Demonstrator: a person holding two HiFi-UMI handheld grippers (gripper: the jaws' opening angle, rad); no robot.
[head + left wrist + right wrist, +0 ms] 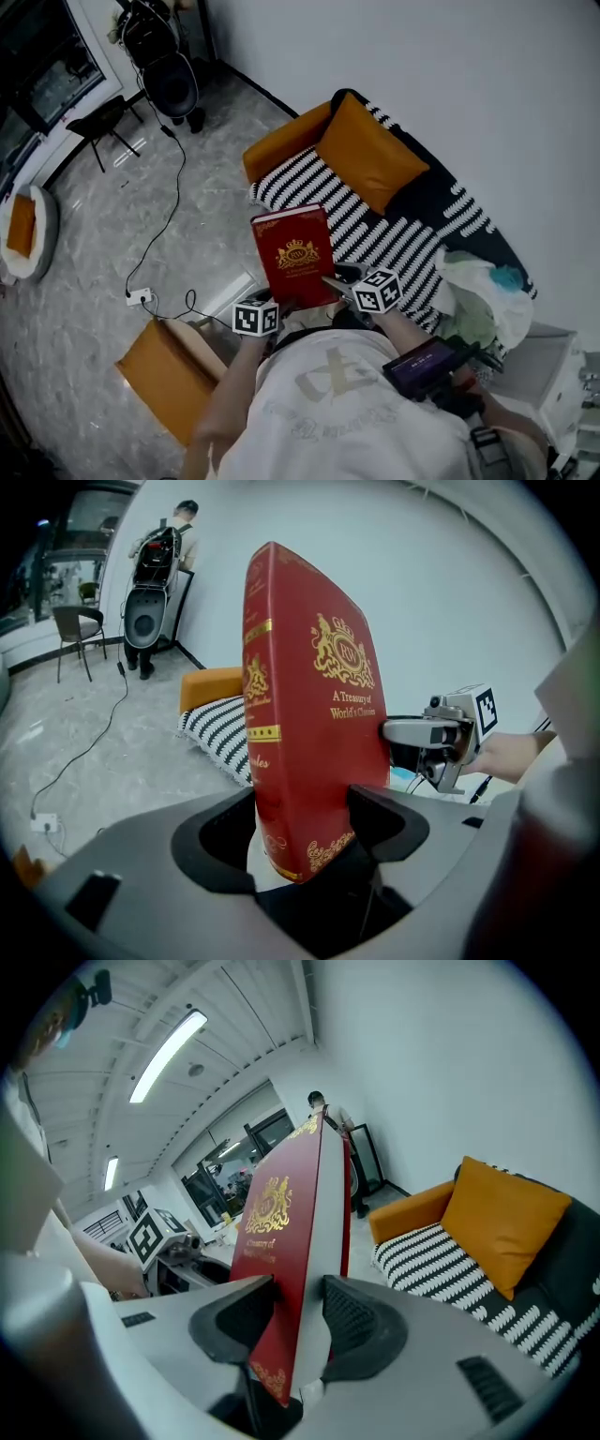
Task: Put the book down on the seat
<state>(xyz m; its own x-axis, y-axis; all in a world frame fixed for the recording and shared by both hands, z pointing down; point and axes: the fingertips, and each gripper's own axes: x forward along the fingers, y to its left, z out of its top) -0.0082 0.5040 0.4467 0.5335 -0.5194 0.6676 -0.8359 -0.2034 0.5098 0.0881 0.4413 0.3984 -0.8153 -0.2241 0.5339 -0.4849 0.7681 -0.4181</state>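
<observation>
Both grippers angle downward. Left gripper (305,829) and right gripper (298,1314) each clamp the red book (292,255) at its near edge; its underside is hidden.

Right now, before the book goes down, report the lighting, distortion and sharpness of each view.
Head view: dim, even light, no hard shadows; the book is sharp. Left gripper view: strong fisheye bulges the cover, black vignette in the corners, gold title readable. Right gripper view: same fisheye curve, ceiling strip light blown out, orange cushion crisp.
</observation>
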